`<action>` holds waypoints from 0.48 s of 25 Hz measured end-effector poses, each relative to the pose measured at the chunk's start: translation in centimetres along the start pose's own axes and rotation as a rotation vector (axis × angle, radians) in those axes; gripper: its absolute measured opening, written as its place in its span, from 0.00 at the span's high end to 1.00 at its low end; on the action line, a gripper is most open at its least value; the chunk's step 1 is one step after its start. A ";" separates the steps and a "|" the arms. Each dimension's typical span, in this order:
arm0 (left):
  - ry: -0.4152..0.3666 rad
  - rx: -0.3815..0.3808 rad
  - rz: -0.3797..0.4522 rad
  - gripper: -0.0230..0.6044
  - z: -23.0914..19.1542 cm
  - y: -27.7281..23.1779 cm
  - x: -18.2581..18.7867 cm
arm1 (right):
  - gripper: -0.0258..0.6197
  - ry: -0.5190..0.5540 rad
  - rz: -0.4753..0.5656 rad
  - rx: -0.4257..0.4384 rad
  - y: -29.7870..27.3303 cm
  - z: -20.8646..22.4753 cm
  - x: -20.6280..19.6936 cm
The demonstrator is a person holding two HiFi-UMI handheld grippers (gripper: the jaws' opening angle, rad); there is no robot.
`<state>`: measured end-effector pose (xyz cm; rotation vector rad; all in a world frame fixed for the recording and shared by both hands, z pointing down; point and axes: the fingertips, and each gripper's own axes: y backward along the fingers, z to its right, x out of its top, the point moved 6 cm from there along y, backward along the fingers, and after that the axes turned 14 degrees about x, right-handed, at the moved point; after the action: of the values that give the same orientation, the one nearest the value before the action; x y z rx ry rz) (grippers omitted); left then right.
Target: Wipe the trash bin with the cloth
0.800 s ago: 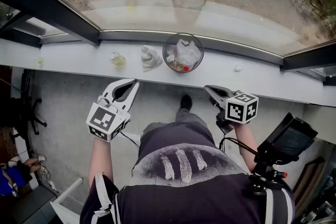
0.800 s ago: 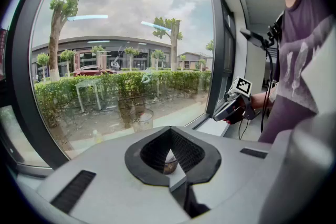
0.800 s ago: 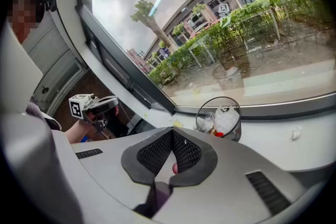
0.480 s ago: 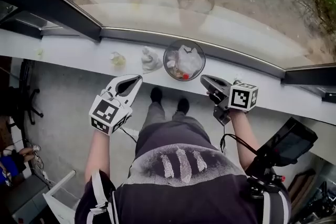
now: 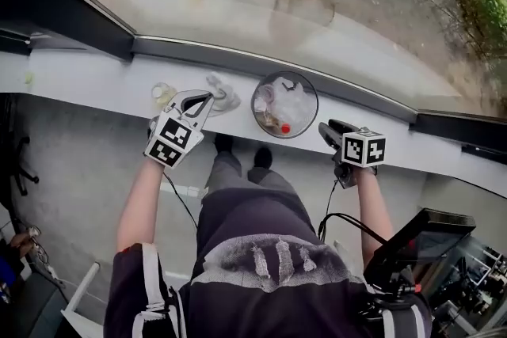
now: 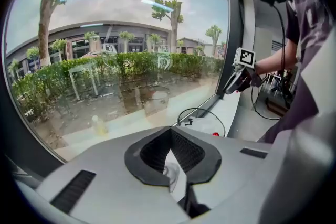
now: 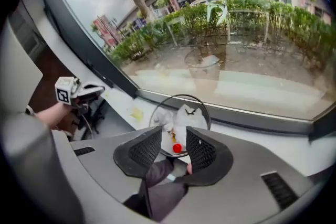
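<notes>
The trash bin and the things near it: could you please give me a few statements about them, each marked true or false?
1. The trash bin stands on the window ledge with rubbish inside. True.
2. The cloth lies inside the bin. False: it lies on the ledge beside the bin, on the left gripper's side.
3. The right gripper has its jaws apart with nothing between them. True.
4. The left gripper is wide open. False: its jaws are shut, next to the cloth.
</notes>
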<state>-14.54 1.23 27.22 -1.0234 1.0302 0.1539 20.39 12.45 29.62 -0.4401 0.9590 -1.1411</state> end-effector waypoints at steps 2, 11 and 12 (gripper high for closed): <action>-0.027 -0.037 -0.038 0.99 -1.3 -3.2 -2.0 | 0.76 0.019 -0.065 -0.151 -1.4 2.3 0.1; -0.050 -0.058 -0.190 0.99 -0.9 -13.1 -9.5 | 0.73 0.003 -0.242 -0.308 -5.4 8.3 -0.3; -0.048 -0.053 -0.208 0.99 -0.8 -14.0 -10.3 | 0.73 0.005 -0.258 -0.309 -6.0 8.8 -0.4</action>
<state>-13.07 -3.66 43.85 -1.1631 0.8738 0.0358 24.24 9.07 38.98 -0.8298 1.1109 -1.2277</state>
